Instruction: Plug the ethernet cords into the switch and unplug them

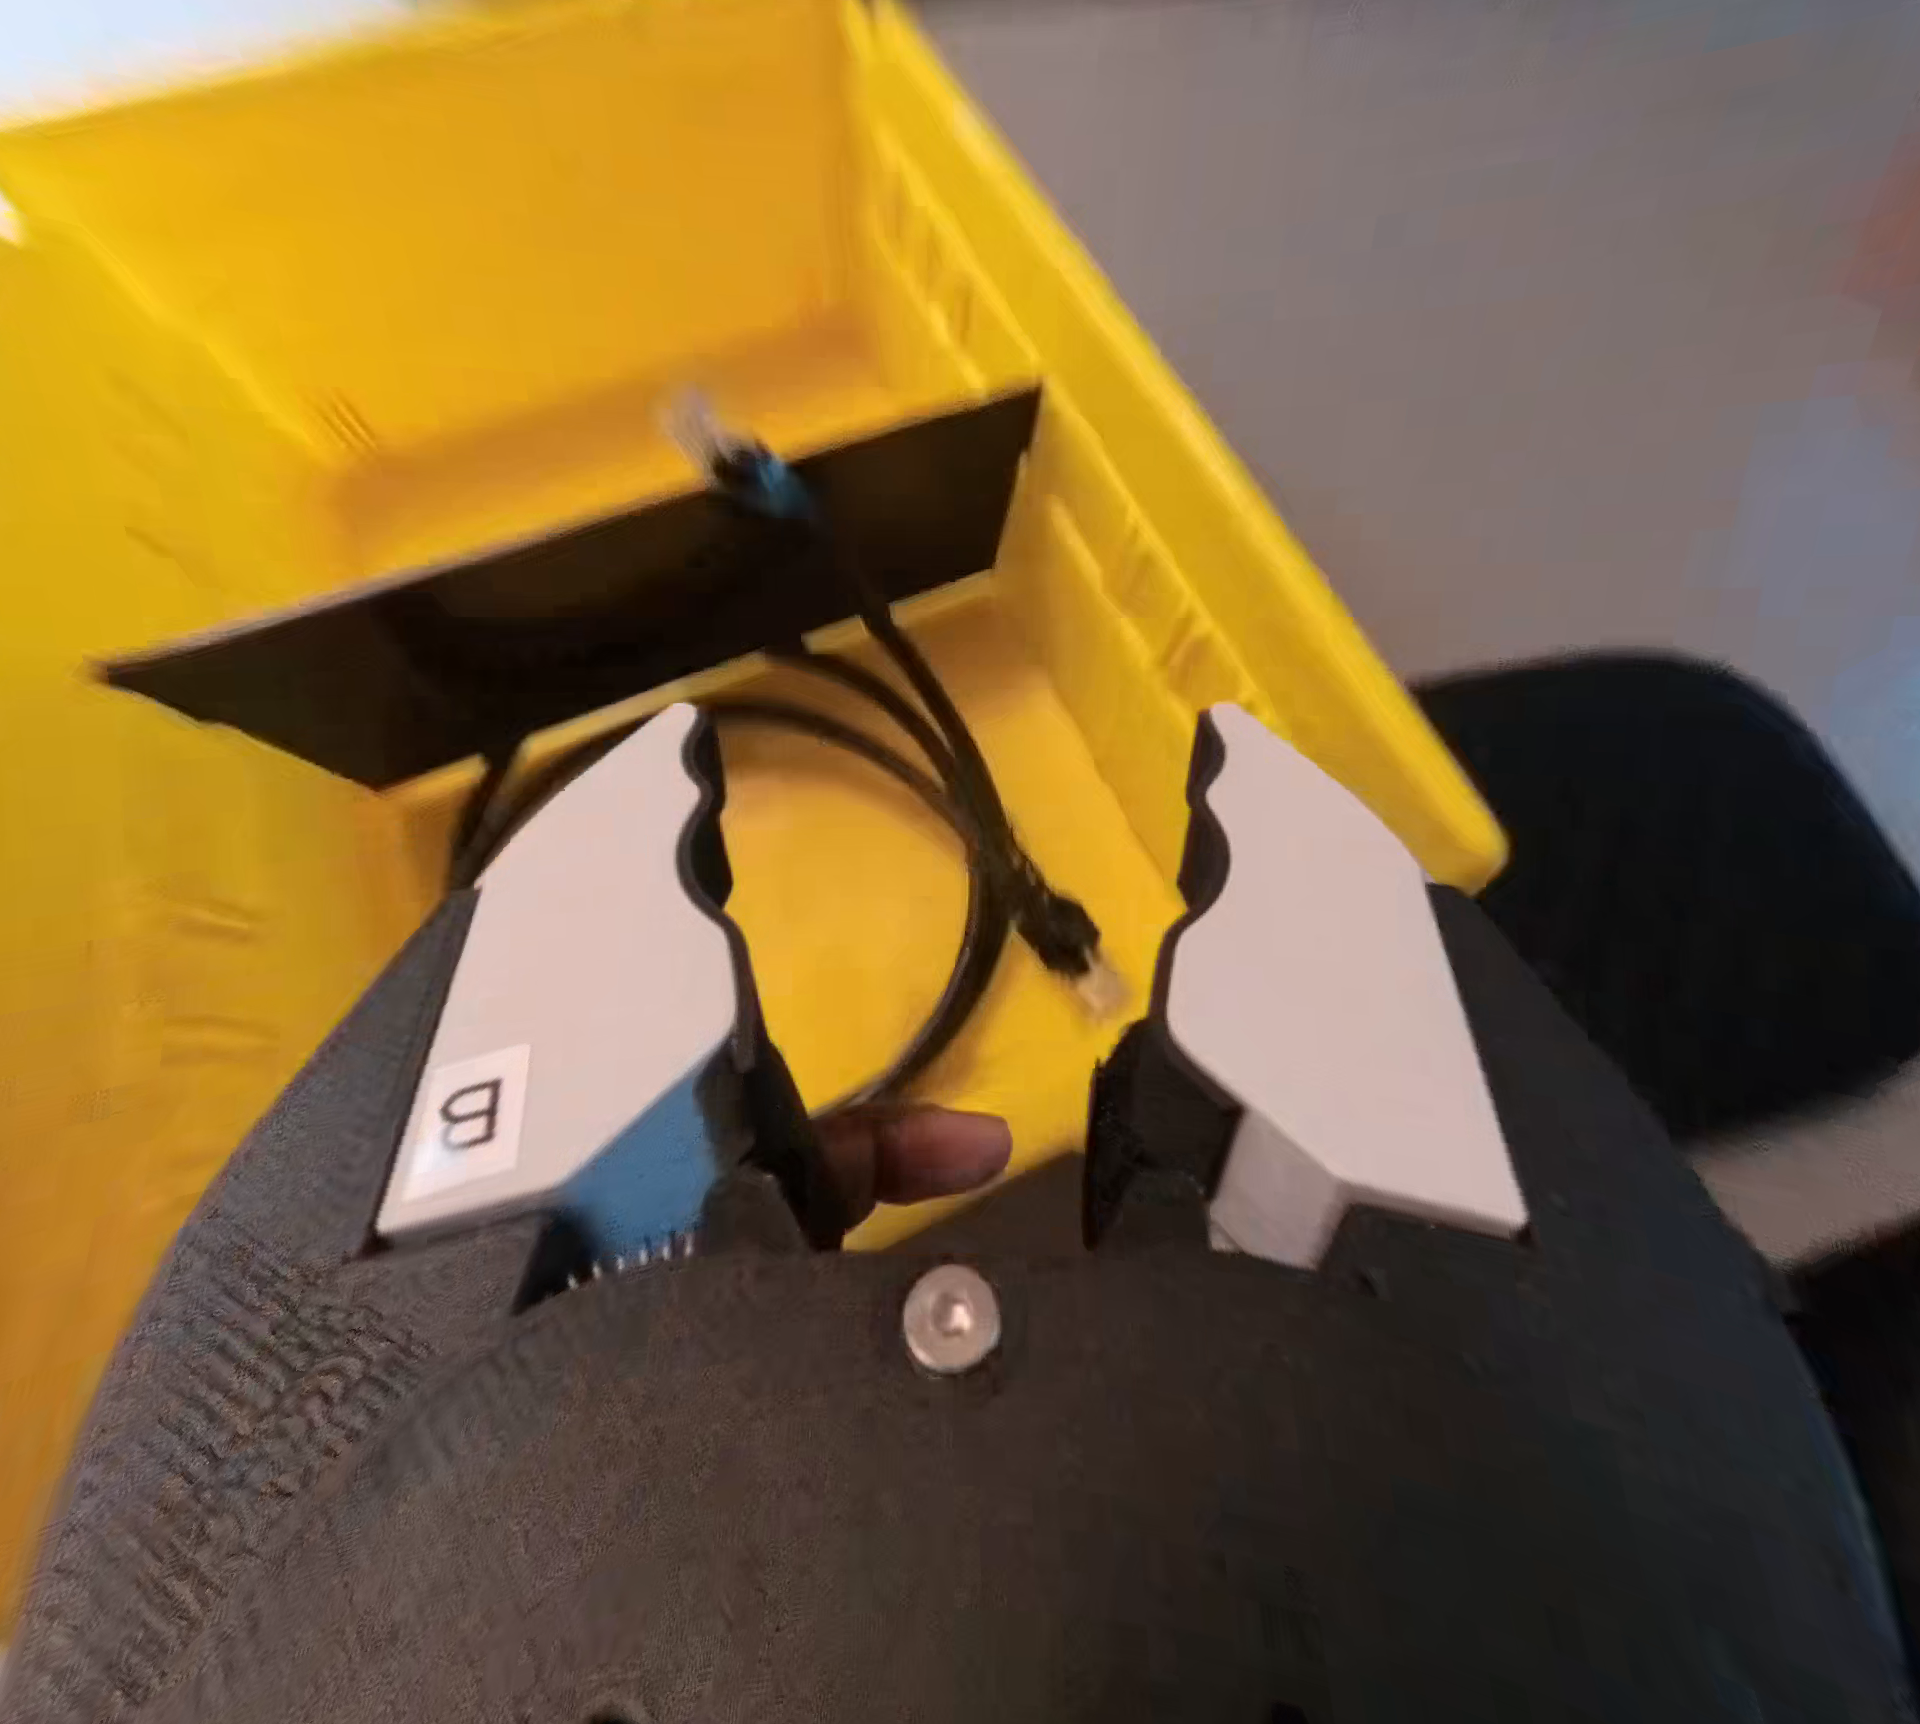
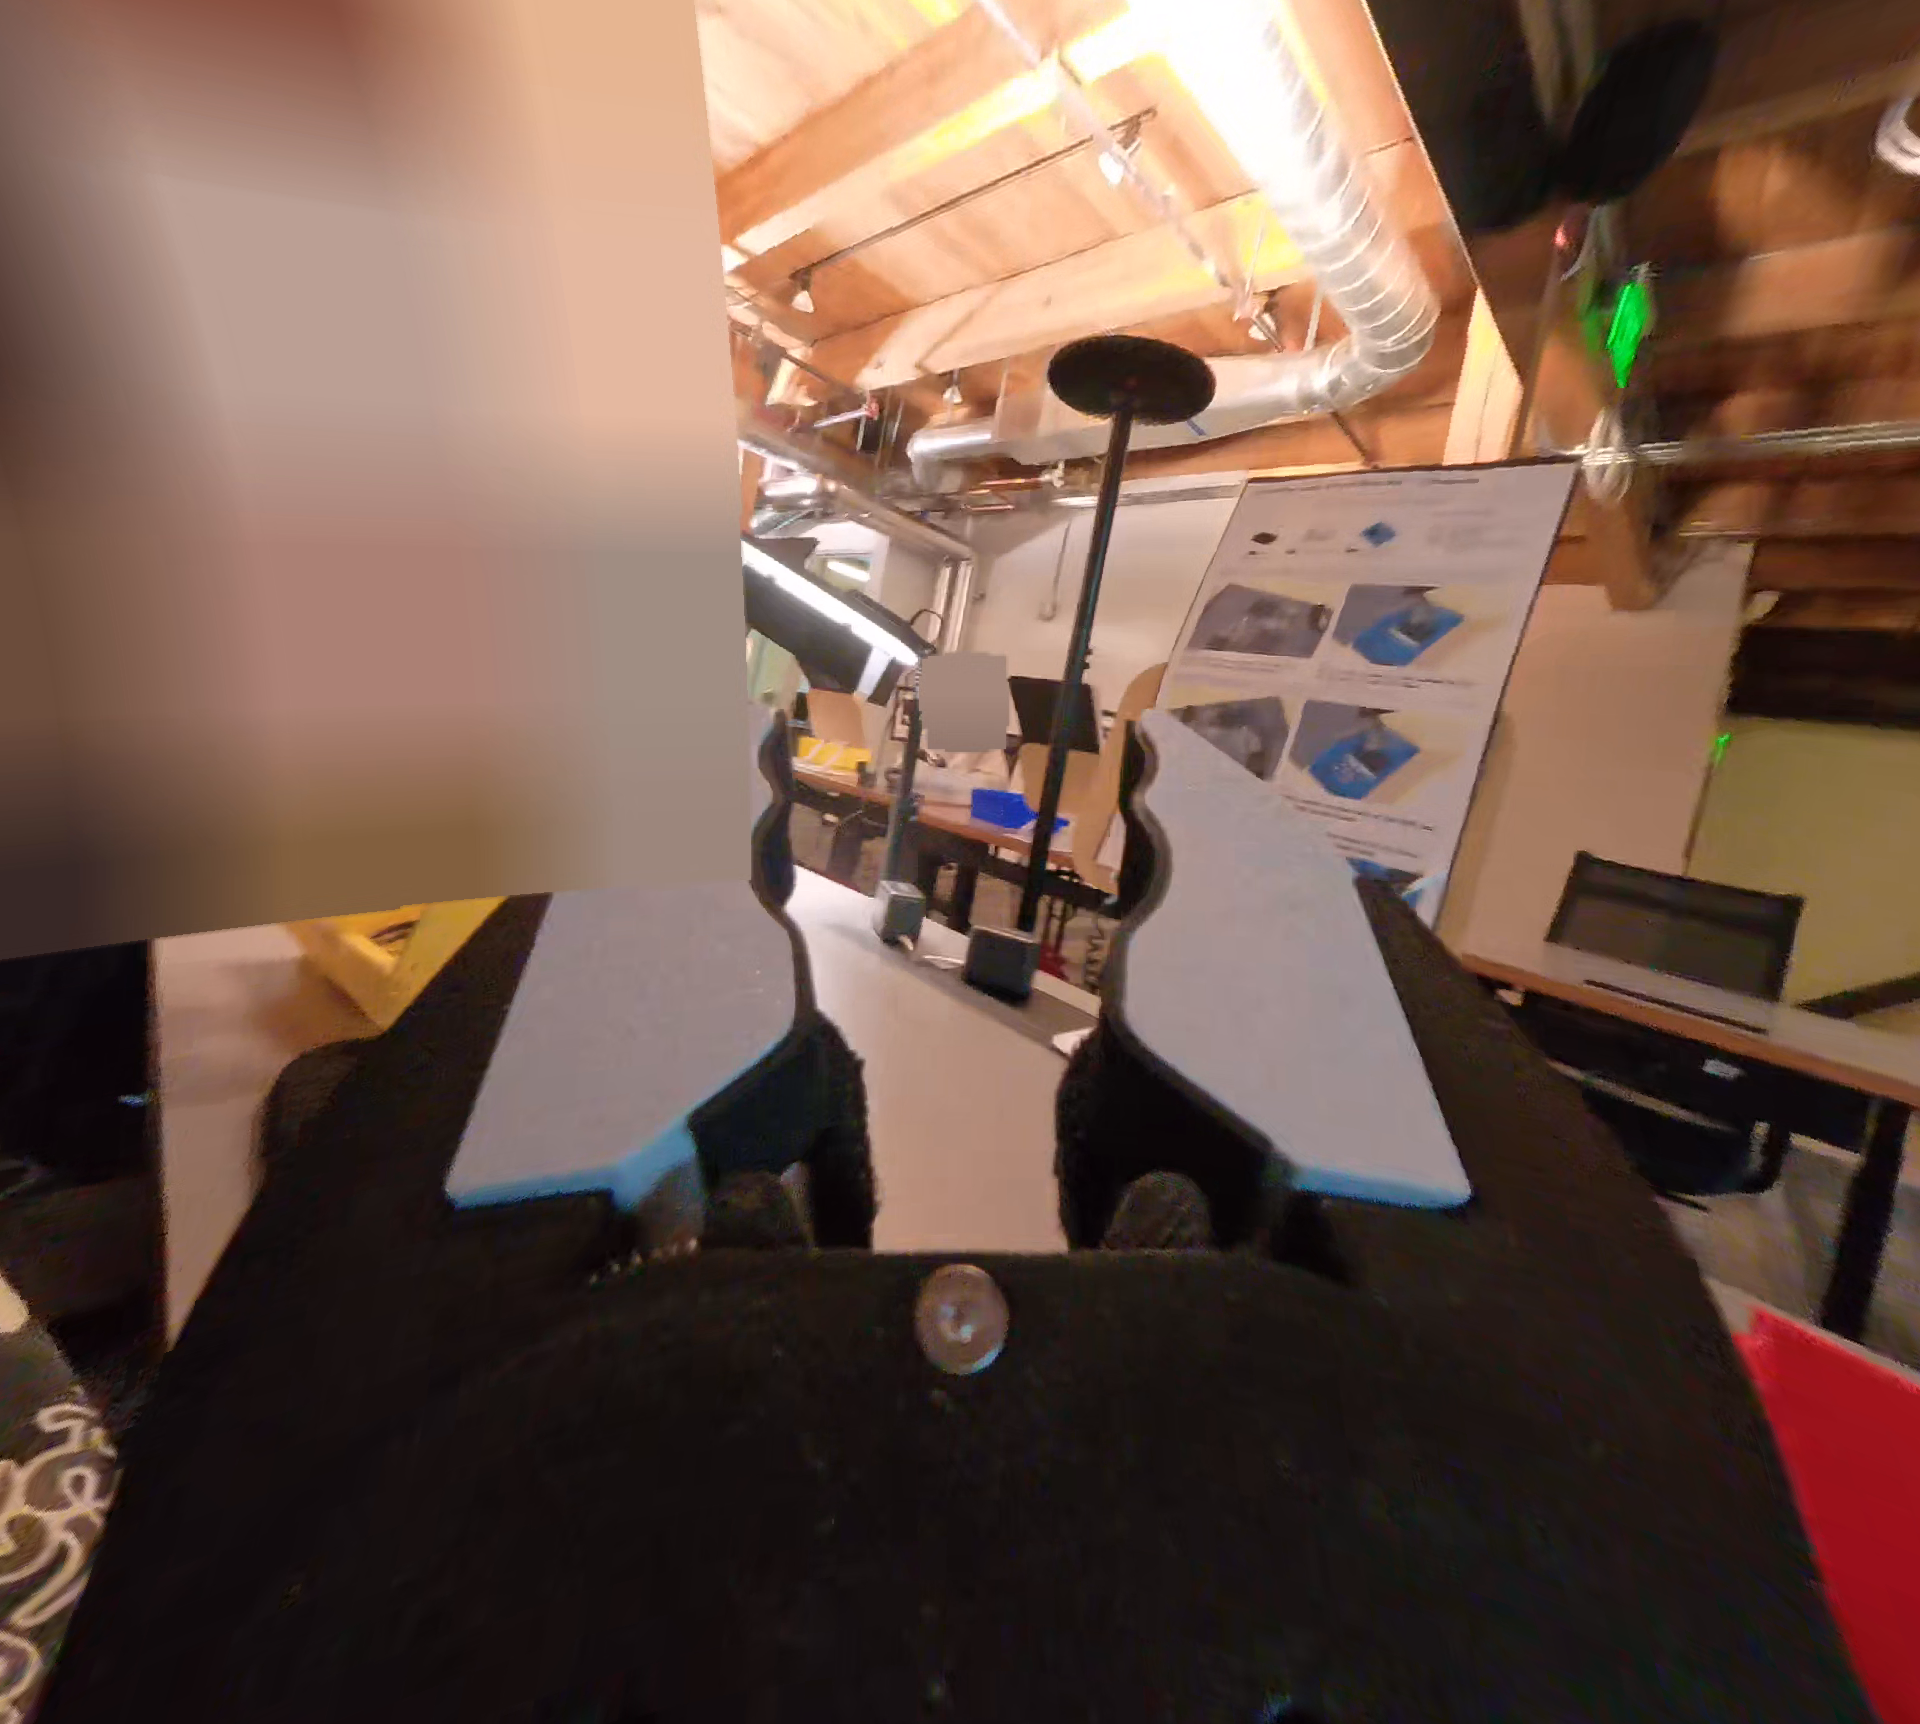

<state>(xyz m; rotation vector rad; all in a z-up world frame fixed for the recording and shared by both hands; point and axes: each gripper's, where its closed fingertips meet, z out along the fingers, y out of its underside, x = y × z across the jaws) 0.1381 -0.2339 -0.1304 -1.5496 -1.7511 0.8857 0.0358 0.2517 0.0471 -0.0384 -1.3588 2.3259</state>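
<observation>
Glossy cord [image 1: 940, 801] (coiled) in plastic bin [image 1: 582, 240].

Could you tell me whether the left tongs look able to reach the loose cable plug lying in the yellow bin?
Probably yes. The left tongs are open above the yellow bin, and the loose plug lies uncovered on the bin floor between the fingers, on the near side of the black divider. The bin wall stands close beside it.

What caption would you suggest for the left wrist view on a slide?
Open left gripper hovers over a yellow bin holding black ethernet cords and a black divider.
</observation>
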